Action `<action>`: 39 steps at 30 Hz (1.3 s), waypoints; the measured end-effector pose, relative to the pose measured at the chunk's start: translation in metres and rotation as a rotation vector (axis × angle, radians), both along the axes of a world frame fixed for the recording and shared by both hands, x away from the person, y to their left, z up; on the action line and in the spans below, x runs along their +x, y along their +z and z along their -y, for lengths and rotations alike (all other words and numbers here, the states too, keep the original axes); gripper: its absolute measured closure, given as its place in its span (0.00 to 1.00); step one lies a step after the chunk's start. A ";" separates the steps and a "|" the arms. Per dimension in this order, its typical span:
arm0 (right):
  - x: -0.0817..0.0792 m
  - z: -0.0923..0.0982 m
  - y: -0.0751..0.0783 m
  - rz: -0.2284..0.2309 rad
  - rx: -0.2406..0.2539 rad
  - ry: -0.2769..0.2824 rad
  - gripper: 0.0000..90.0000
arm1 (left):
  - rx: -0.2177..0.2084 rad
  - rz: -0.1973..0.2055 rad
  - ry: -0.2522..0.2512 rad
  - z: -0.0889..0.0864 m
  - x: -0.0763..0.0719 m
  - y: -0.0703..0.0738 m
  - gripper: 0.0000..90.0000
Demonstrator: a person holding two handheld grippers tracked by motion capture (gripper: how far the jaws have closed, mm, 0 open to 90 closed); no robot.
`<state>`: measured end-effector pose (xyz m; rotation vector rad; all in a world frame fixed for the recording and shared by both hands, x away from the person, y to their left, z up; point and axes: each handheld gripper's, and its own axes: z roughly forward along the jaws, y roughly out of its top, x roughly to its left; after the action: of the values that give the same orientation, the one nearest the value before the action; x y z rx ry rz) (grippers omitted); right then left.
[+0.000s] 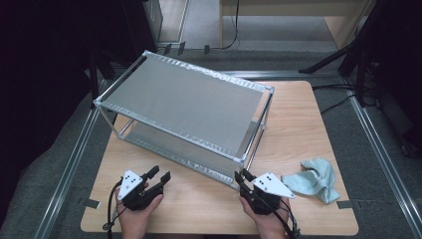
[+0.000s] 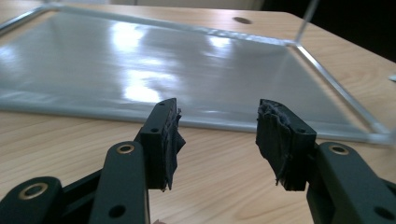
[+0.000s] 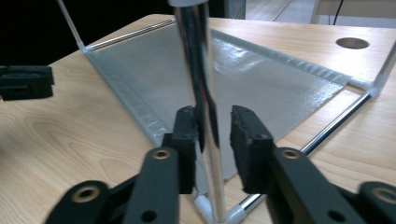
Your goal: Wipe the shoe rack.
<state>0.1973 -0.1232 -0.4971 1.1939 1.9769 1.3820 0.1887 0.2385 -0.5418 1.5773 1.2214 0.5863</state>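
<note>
Now right claw (image 3: 212, 135) around rack post (image 3: 201, 84), left claw (image 2: 217, 140) agape

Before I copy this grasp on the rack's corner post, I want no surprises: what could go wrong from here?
1. The right gripper has its black jaws around the shiny metal upright post of the two-tier silver wire-frame rack; whether both pads press is unclear, so the smooth tube may slip.
2. Pulling one corner could skew or tip the rack on the light wooden table.
3. The left gripper is open and holds nothing, so the rack is unsteadied.
</note>
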 end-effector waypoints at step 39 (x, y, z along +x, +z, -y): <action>0.067 0.119 0.000 -0.015 0.053 -0.317 0.86 | 0.089 -0.016 0.166 -0.047 0.019 0.006 0.89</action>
<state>0.2647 -0.2426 -0.4970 1.4713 1.6791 1.2714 0.2073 0.2857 -0.5359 1.5663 1.3637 0.7449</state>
